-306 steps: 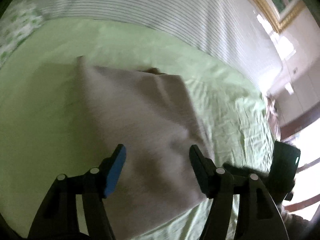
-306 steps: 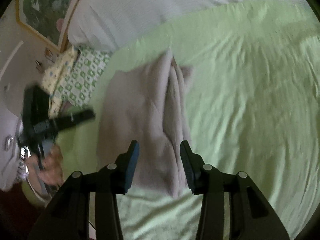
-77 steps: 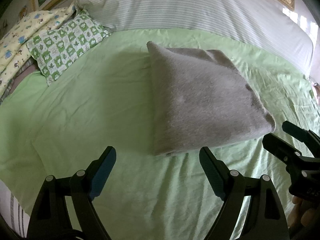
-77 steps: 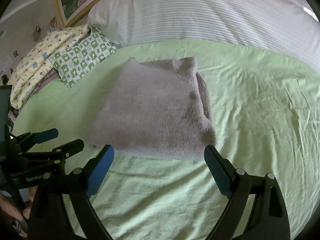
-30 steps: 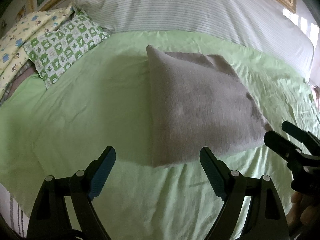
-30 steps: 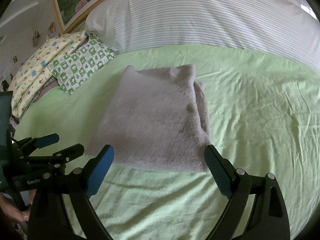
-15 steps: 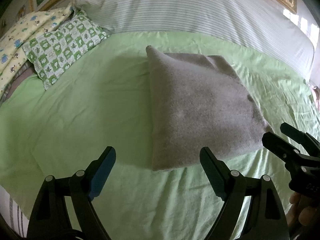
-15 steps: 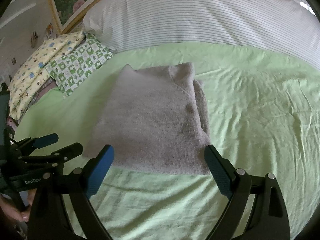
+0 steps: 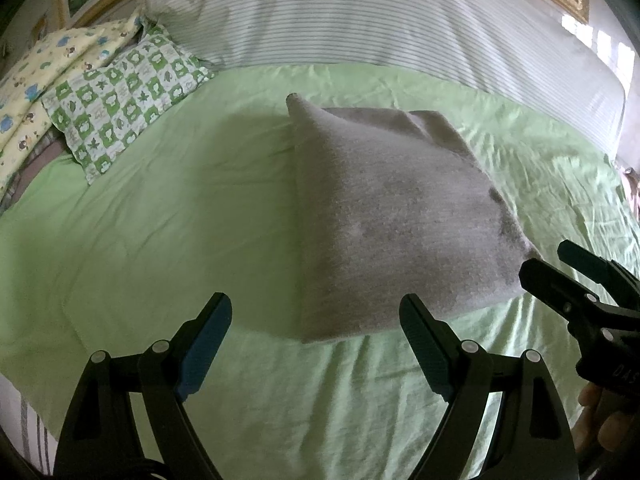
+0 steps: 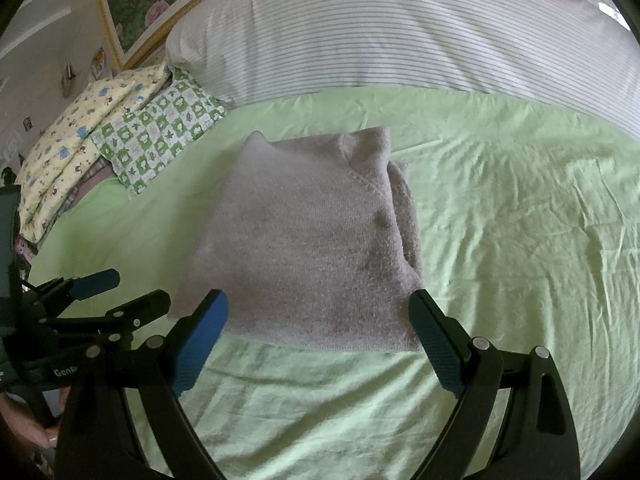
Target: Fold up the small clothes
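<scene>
A grey knitted garment [image 9: 392, 216] [image 10: 312, 248] lies folded into a thick rectangle on the green bed sheet [image 9: 160, 216] [image 10: 520, 220]. My left gripper [image 9: 316, 332] hovers open just short of its near edge, nothing between the blue pads. My right gripper [image 10: 320, 324] also stands wide open in front of the garment's near edge, holding nothing. The right gripper [image 9: 568, 280] shows at the right edge of the left wrist view. At the left edge of the right wrist view the left gripper [image 10: 116, 292] appears.
A striped white duvet [image 9: 360, 20] [image 10: 400, 32] runs along the far side of the bed. A green checked pillow [image 9: 120, 92] [image 10: 160, 132] and a yellow patterned one [image 10: 72, 148] lie at the far left. A framed picture [image 10: 132, 4] hangs behind.
Over the last second both grippers stay in place and open. About ten seconds ago they were low over the garment, working on it; the garment now lies folded and released.
</scene>
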{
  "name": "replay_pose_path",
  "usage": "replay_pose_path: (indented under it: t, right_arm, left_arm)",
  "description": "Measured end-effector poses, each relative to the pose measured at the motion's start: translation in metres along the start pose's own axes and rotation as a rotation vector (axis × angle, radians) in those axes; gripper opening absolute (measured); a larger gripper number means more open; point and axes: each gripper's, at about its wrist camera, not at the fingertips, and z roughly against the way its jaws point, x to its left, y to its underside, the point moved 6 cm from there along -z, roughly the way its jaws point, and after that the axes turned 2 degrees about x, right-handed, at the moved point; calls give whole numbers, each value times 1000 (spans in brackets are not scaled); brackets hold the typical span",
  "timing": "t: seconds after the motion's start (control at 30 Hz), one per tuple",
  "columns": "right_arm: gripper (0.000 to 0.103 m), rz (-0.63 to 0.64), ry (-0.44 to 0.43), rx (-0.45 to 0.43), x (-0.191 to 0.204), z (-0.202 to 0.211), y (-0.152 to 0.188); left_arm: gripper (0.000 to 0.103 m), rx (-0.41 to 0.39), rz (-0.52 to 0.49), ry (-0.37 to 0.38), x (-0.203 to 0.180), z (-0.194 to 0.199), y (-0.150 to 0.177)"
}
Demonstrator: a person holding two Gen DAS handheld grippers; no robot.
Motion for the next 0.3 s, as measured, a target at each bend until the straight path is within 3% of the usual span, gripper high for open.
replay_pose_path:
  t: [0.3]
  right_arm:
    - [92,-12,4,2,0,1,0]
  left_arm:
    - [87,1,14,-6,-1,2,0]
